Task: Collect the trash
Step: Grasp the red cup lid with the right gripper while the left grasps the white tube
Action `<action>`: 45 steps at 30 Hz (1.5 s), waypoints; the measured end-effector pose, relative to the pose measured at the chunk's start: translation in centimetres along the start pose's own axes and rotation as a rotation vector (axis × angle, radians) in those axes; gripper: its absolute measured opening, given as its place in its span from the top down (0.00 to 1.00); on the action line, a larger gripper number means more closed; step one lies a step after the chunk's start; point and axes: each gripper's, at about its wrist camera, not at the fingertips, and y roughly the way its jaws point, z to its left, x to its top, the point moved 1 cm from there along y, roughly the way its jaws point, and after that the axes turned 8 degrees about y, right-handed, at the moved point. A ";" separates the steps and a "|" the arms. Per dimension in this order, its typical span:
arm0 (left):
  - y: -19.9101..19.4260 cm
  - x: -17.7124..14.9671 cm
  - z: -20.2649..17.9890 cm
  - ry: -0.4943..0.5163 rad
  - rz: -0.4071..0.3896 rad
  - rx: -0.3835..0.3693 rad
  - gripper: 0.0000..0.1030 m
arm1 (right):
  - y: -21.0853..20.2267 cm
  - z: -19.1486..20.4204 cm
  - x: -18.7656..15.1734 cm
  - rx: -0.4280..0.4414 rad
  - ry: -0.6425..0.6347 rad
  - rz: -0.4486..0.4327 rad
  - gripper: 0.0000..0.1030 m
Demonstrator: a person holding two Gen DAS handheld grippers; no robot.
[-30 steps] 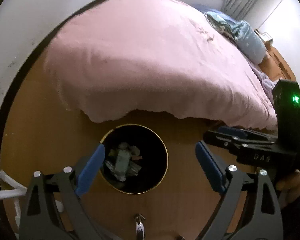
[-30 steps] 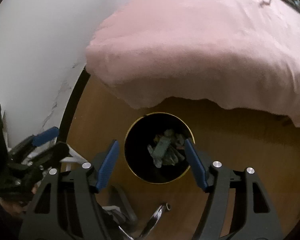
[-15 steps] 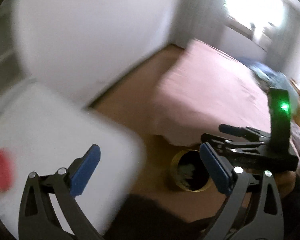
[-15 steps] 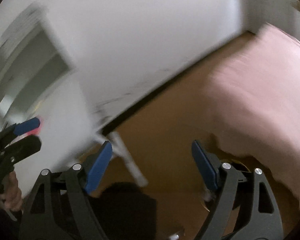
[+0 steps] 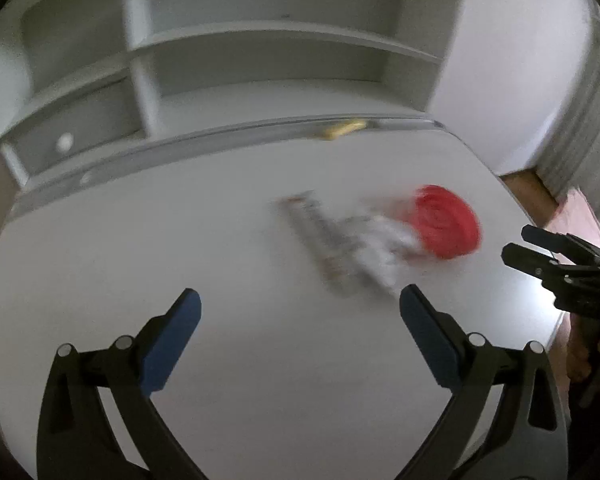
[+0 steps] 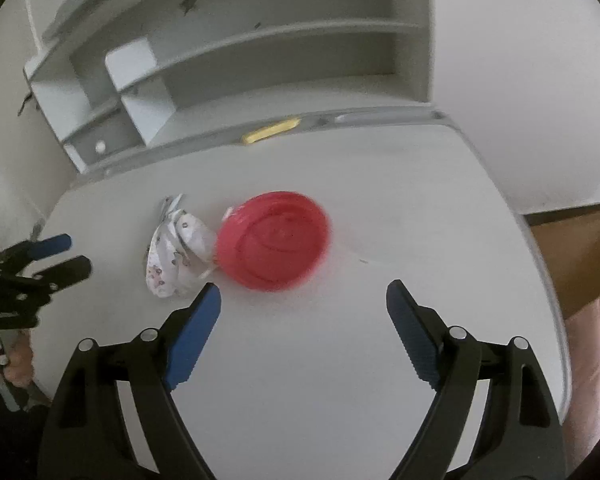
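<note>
I have swung away from the bin to the white table. My left gripper and right gripper are both wide apart and empty. The round red plastic lid and crumpled white wrapper wait mid-frame, next to grab

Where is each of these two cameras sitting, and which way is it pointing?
Left wrist view: sits on the left gripper, looking forward and down at a white table; its open blue-padded fingers show below, with the right gripper and a hand at the right edge.
Right wrist view: sits on the right gripper, looking at that table; its open fingers show, with the left gripper at the left edge.
Shared: the red lid, the crumpled wrapper, and the white shelves behind.
</note>
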 end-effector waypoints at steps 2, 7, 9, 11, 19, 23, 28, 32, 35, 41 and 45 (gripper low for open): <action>0.2 -0.2 1.3 -0.013 0.007 -0.008 0.07 | 1.4 0.9 0.4 -0.014 -0.025 0.026 0.20; 1.8 0.2 2.0 -0.001 0.024 -0.024 0.07 | 4.6 2.2 1.0 -0.056 -0.059 0.068 0.20; 2.0 0.0 1.3 0.006 0.033 -0.027 0.07 | 5.3 2.3 1.2 -0.067 -0.065 0.076 0.17; 2.7 0.4 0.9 0.015 0.043 -0.037 0.07 | 5.7 2.2 1.3 -0.077 -0.073 0.078 0.16; 5.7 2.1 0.5 0.007 0.081 -0.065 0.07 | 7.8 2.9 2.9 -0.062 -0.111 0.085 0.18; 6.8 3.7 0.0 0.003 0.093 -0.053 0.07 | 7.3 2.6 3.2 -0.043 -0.098 0.052 0.23; 8.5 6.5 -0.3 -0.045 0.127 -0.021 0.07 | 5.3 1.4 3.4 -0.024 -0.061 0.013 0.23; 9.9 7.4 -0.1 -0.059 0.146 0.024 0.07 | 4.2 0.6 3.3 -0.021 -0.041 -0.004 0.23; 10.6 7.3 0.0 -0.074 0.167 0.035 0.08 | 3.5 0.1 3.1 -0.019 -0.030 -0.012 0.23; 10.8 7.2 -0.5 -0.047 0.148 0.085 0.19 | 2.8 0.0 2.7 -0.019 -0.025 -0.018 0.23; 9.9 6.8 -1.0 0.006 0.129 0.108 0.51 | 2.0 -0.1 2.3 -0.019 -0.015 -0.027 0.23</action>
